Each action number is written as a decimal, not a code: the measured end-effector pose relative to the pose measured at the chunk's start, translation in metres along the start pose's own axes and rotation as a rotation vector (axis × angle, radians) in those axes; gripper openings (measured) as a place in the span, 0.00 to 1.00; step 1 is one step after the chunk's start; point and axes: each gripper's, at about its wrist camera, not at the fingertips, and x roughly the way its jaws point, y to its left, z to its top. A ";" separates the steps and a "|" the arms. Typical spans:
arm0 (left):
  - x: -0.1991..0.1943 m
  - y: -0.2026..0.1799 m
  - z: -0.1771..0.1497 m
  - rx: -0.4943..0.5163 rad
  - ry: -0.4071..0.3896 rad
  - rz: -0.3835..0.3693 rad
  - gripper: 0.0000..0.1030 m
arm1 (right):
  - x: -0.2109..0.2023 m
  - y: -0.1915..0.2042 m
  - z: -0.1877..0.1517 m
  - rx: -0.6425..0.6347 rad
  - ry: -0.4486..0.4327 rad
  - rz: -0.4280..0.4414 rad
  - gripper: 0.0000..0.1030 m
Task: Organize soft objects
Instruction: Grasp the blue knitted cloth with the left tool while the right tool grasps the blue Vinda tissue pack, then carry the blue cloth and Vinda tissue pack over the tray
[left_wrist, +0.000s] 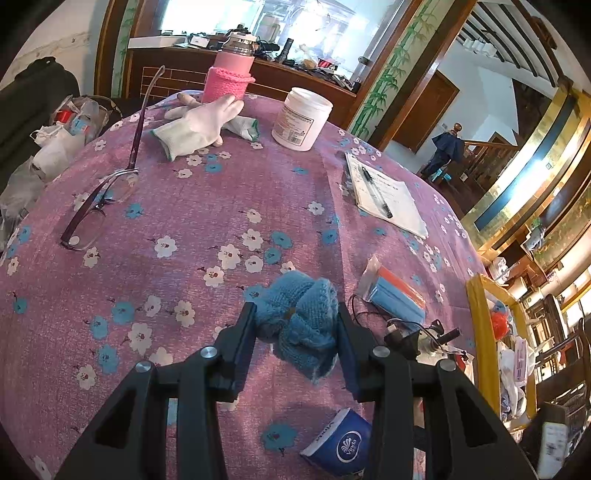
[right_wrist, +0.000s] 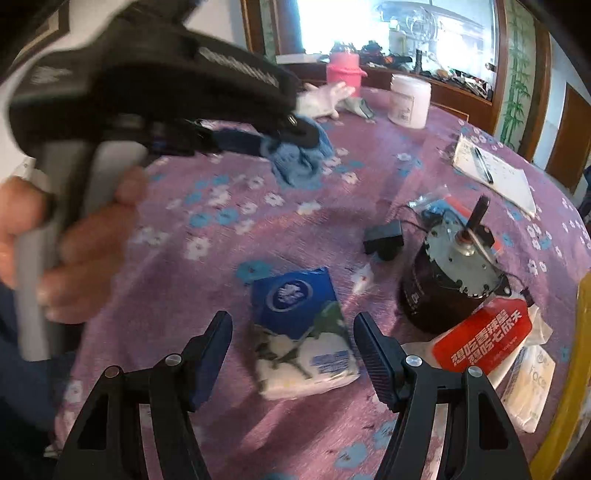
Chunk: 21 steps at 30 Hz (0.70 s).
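Right tongs (right_wrist: 293, 332) flanked by motor (right_wrist: 448, 273), adapter (right_wrist: 384, 240).

L gripper (left_wrist: 295, 319) round blue knit (left_wrist: 299, 325)

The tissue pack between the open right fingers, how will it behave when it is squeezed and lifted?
The tissue pack looks soft: its plastic wrap is wrinkled and one end bulges, so it will probably give under the right gripper. It seems light for its size. The glossy film may slip, though it lies flat on the tablecloth and should not roll.
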 end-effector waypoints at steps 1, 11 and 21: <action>0.000 -0.001 0.000 0.003 0.001 -0.001 0.39 | 0.004 -0.003 -0.001 0.012 0.009 0.013 0.71; -0.005 -0.017 -0.004 0.052 -0.028 -0.018 0.39 | -0.041 -0.017 -0.006 0.082 -0.255 0.028 0.53; -0.024 -0.038 -0.012 0.131 -0.119 -0.049 0.39 | -0.076 -0.040 -0.008 0.183 -0.416 -0.051 0.53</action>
